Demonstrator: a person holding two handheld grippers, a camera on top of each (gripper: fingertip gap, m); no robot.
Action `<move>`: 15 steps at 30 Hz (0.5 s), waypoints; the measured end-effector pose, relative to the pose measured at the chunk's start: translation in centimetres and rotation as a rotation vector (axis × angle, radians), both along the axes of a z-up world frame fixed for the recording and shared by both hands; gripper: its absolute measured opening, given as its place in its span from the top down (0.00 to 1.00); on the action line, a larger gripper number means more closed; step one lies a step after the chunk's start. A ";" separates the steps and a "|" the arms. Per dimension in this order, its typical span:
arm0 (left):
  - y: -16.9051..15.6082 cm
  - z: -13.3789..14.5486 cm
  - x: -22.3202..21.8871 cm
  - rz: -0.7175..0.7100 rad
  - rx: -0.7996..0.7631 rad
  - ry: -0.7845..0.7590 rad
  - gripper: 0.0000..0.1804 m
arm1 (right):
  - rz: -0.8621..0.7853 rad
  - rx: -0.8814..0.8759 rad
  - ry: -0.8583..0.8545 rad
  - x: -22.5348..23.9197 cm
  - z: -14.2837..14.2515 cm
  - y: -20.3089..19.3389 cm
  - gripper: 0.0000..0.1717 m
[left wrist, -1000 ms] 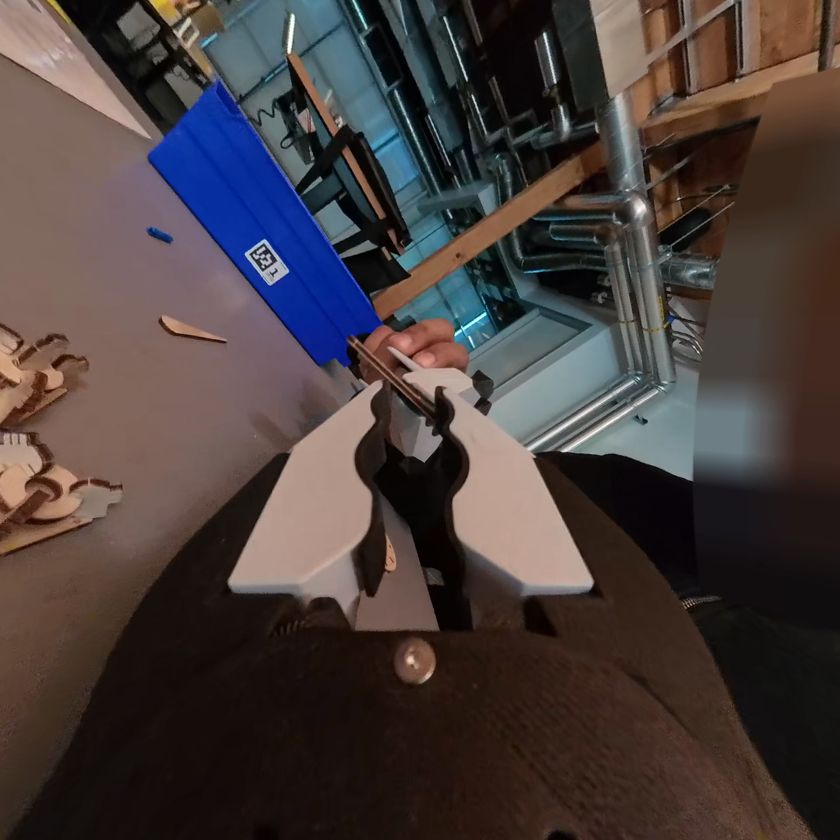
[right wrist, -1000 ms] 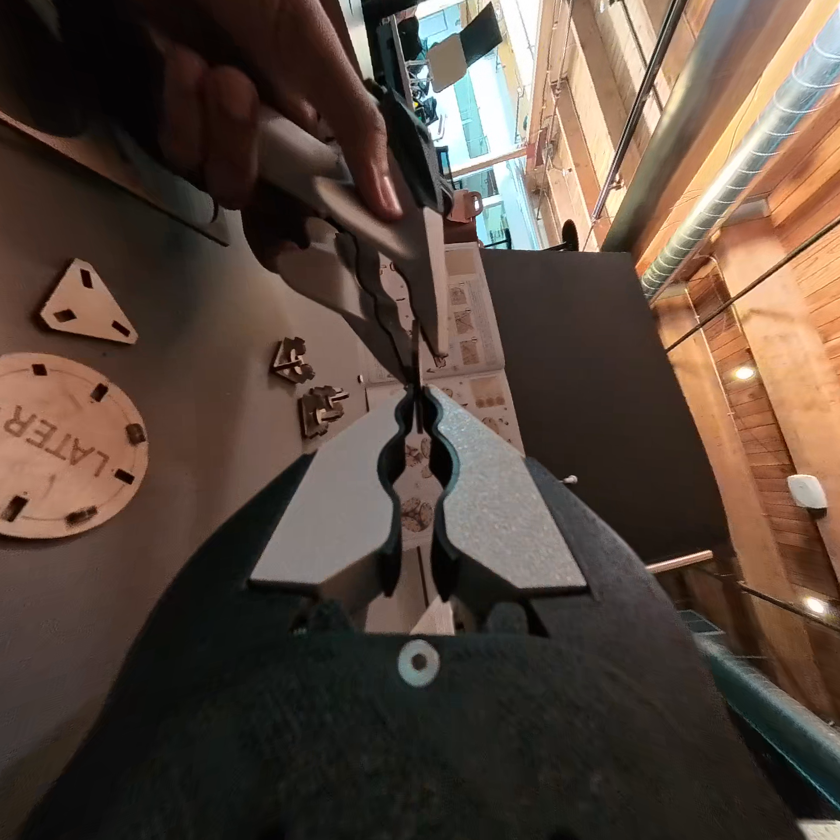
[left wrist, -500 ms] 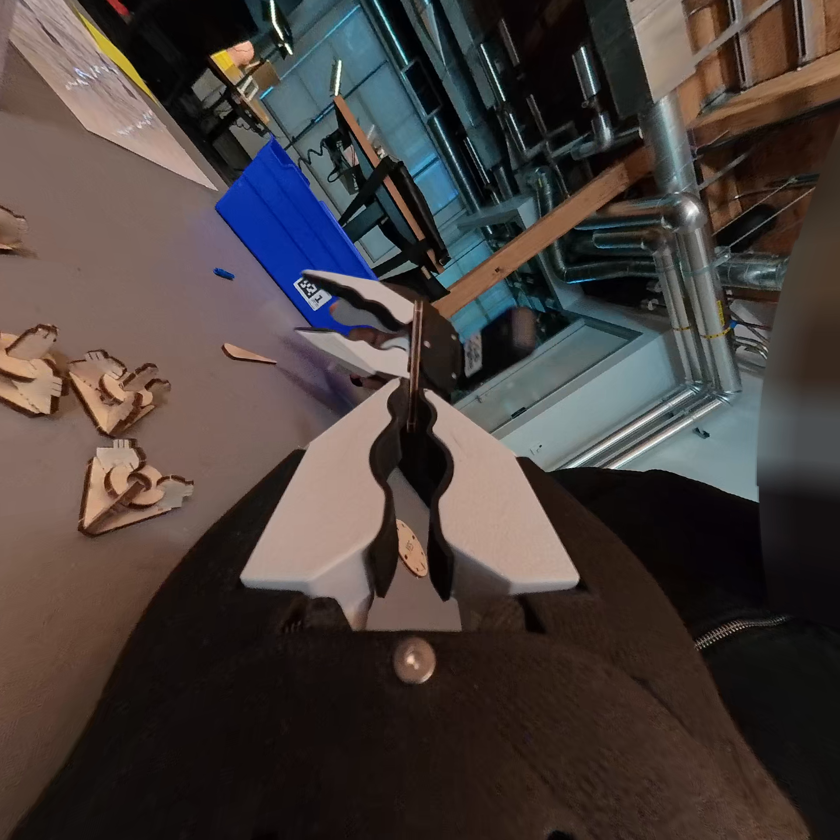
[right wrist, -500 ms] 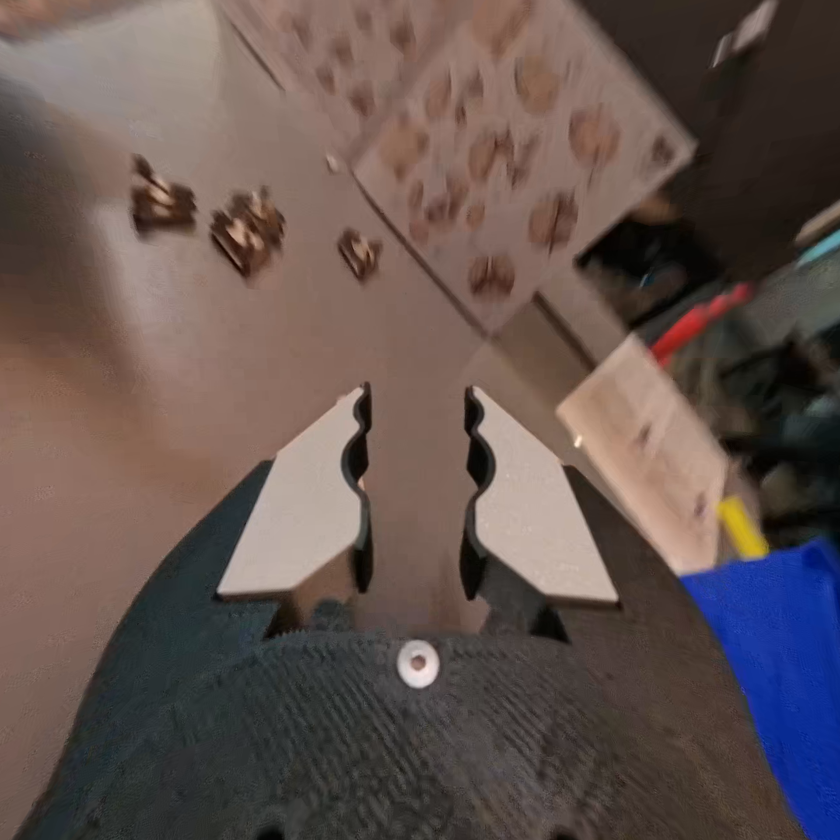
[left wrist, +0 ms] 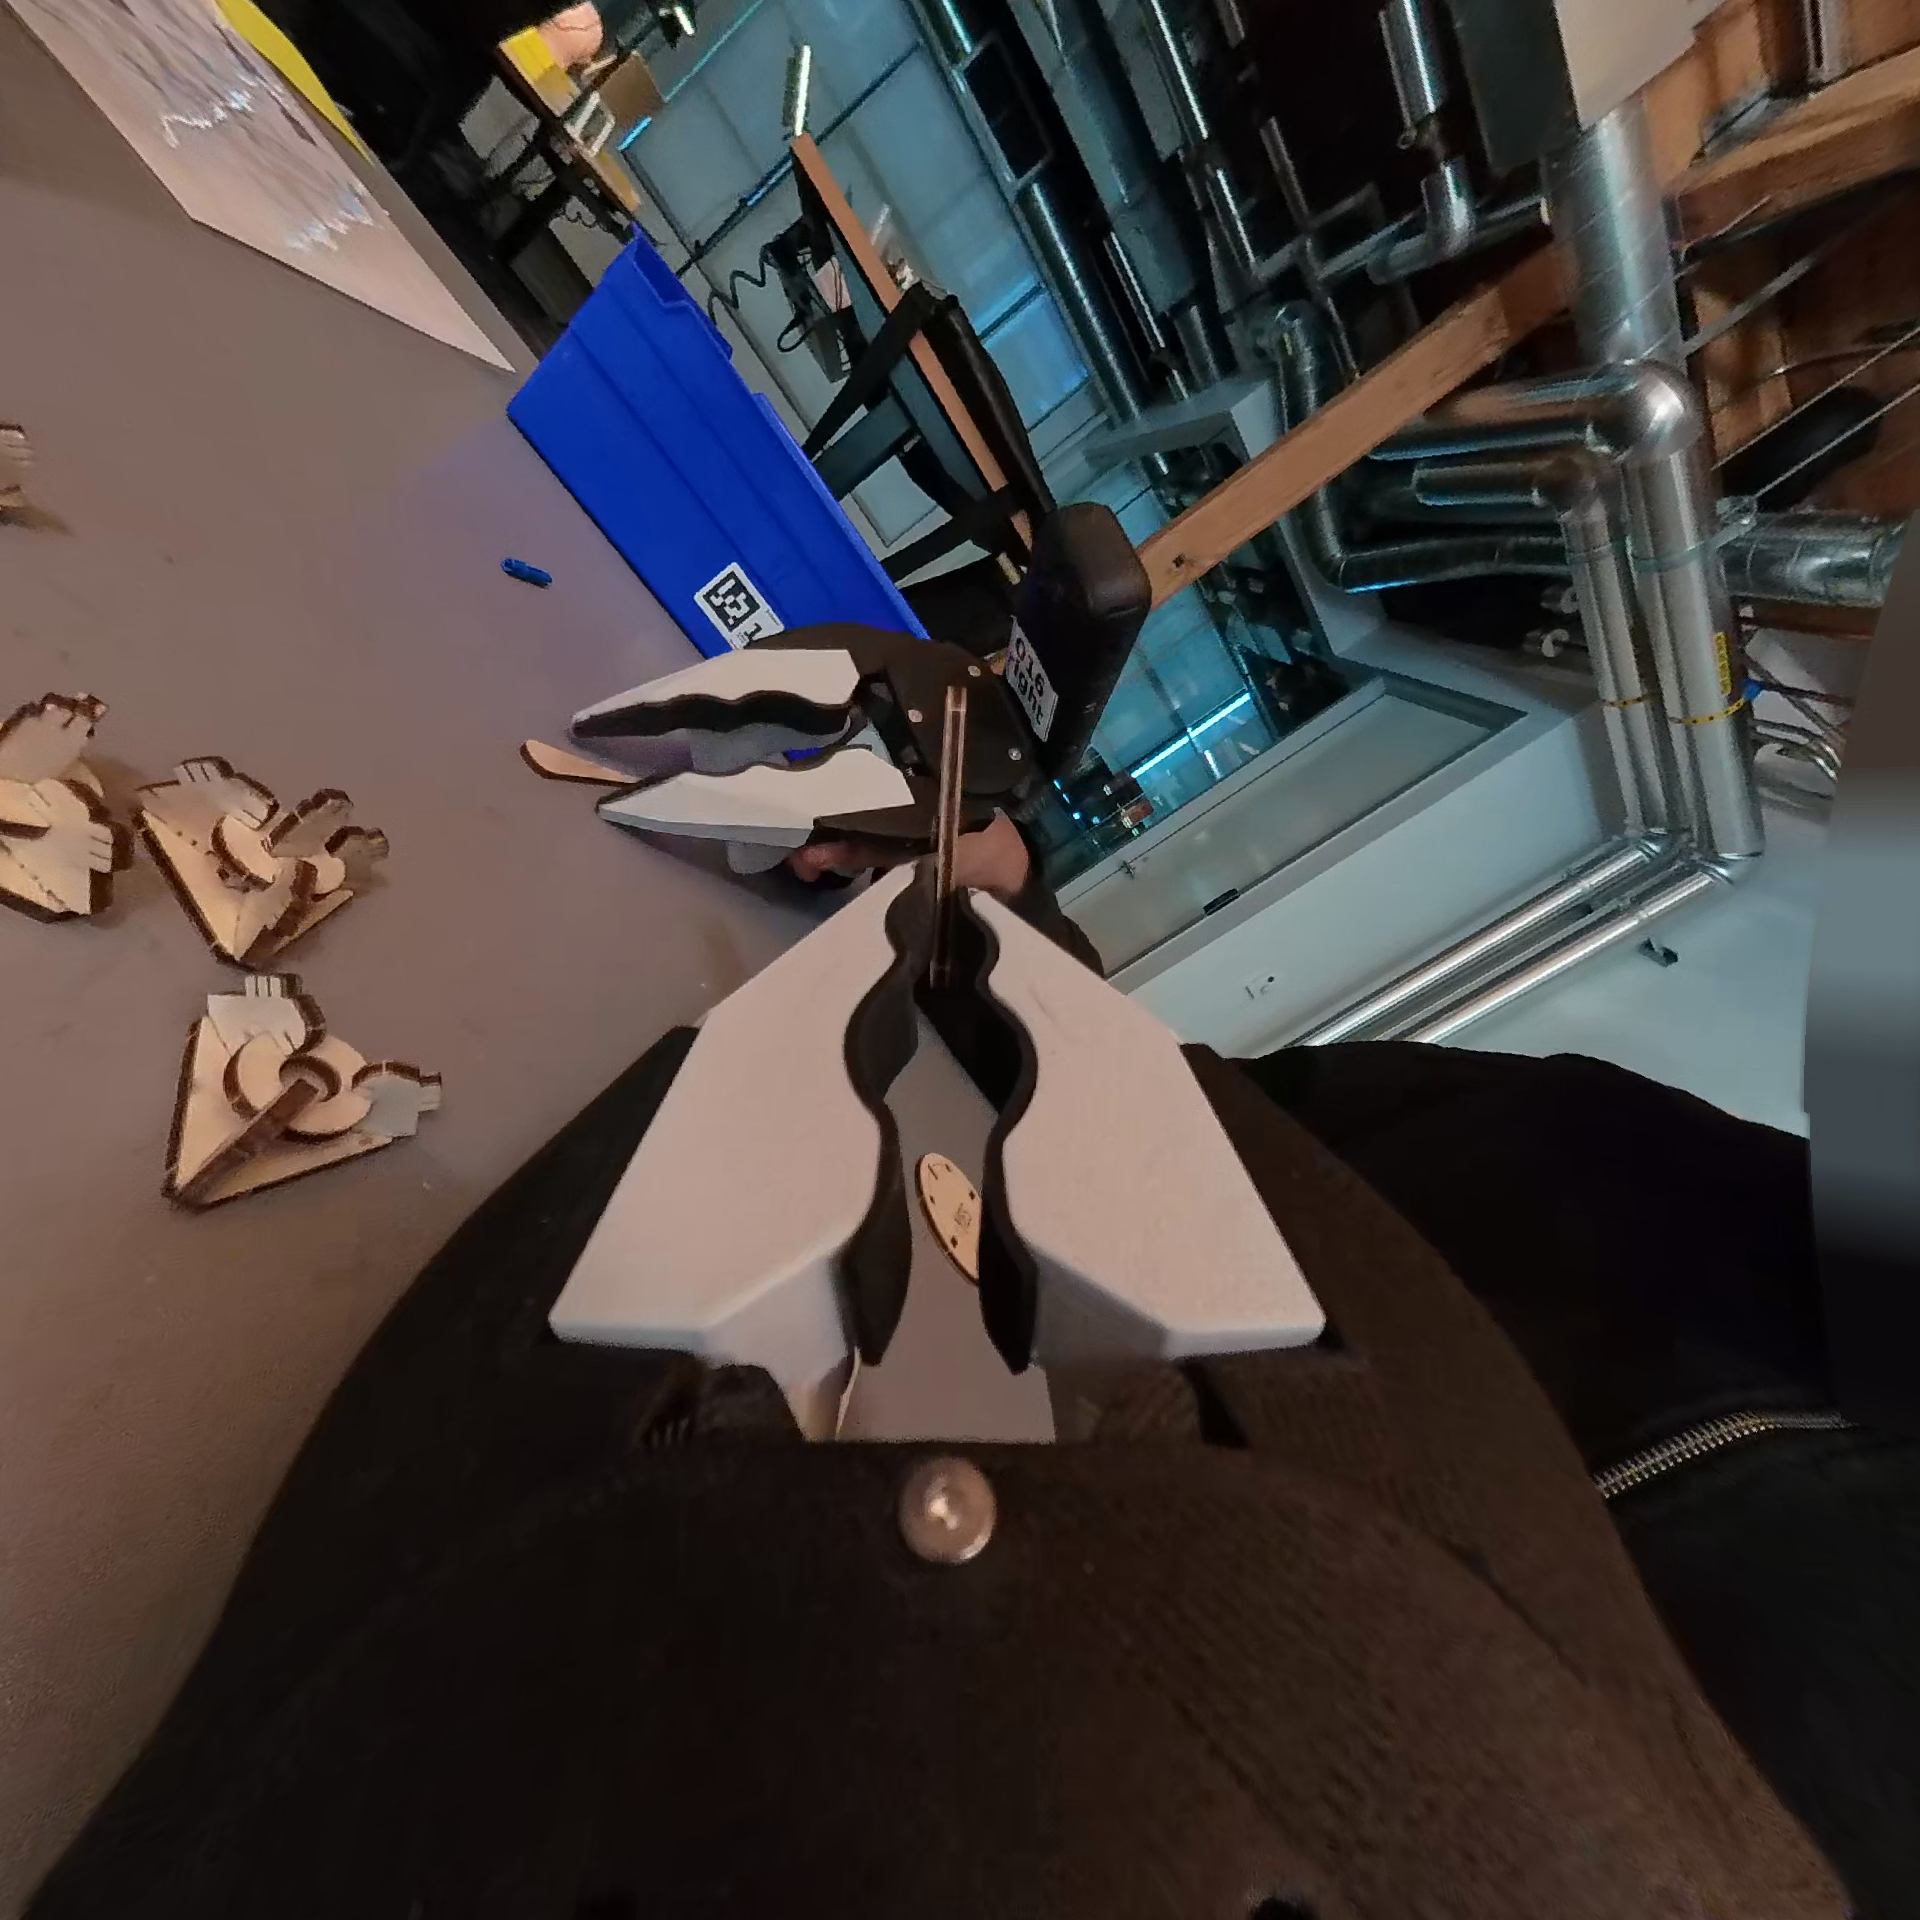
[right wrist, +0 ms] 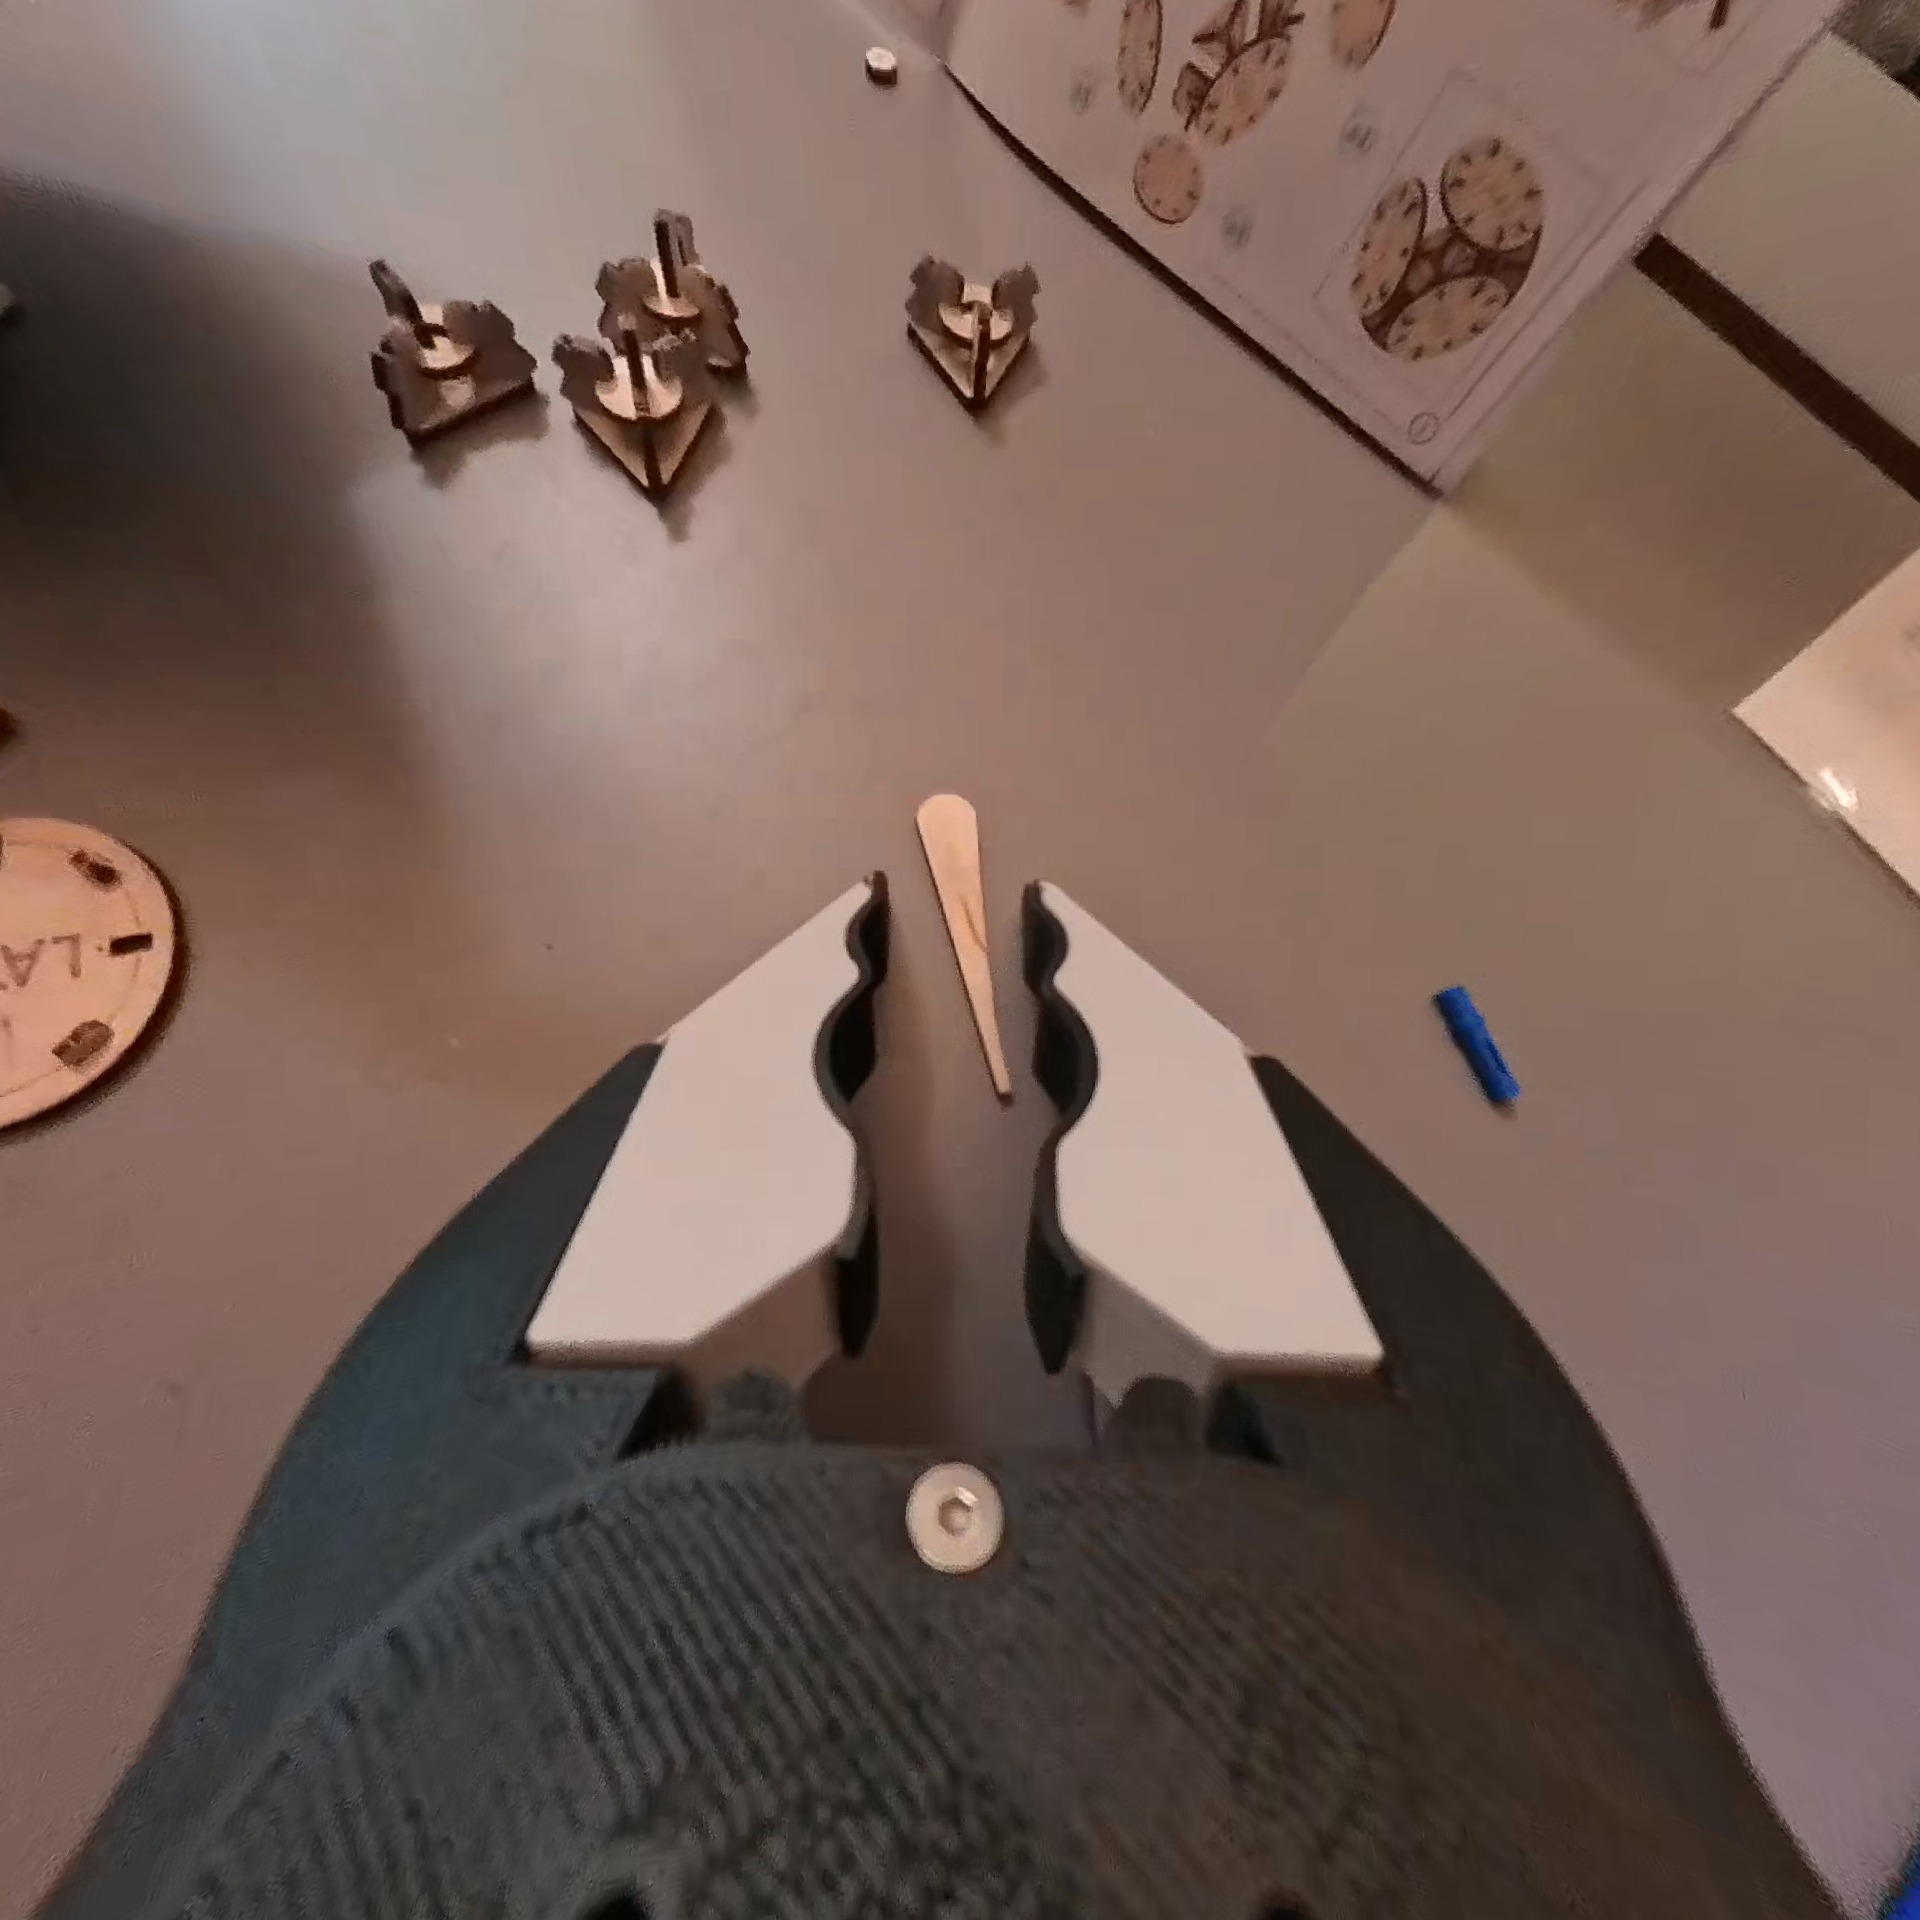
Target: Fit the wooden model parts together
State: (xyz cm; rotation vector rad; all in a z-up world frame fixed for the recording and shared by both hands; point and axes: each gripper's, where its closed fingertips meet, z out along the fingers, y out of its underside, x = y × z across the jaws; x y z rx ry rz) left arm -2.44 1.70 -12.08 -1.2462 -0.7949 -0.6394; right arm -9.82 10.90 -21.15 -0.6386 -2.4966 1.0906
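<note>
The left gripper [left wrist: 940, 909] is clamped on a thin wooden plate [left wrist: 948, 800], held edge-on. The right gripper [right wrist: 956, 894] stands apart over a tapered wooden stick [right wrist: 961, 930] lying flat on the grey table [right wrist: 727, 675], pads clear. At its 3 o'clock lies a blue peg [right wrist: 1475, 1042]. A blue bin [left wrist: 675, 468] stands at the left view's 11 o'clock; its contents cannot be seen.

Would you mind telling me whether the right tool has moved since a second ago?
Yes. The right tool left the thin wooden piece held by the left tool and now straddles the wooden stick, open.
</note>
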 end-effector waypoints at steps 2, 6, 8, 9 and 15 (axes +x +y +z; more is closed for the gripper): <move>0.1 -0.1 0.0 -0.003 -0.004 0.000 1.00 | 0.025 0.004 -0.002 0.2 -0.1 -0.5 0.92; 0.1 -0.1 0.0 -0.001 -0.009 0.005 1.00 | 0.045 0.033 0.039 0.3 -0.1 -0.9 0.97; 0.1 -0.1 0.0 0.002 -0.010 0.005 1.00 | 0.090 0.018 0.071 0.8 0.3 -1.6 0.97; 0.1 -0.1 0.0 0.005 -0.013 0.006 1.00 | 0.112 -0.023 0.118 0.9 1.3 -2.2 0.97; -0.1 -0.2 -0.2 0.020 -0.029 0.011 1.00 | 0.283 -0.577 0.398 4.9 11.4 -5.8 0.98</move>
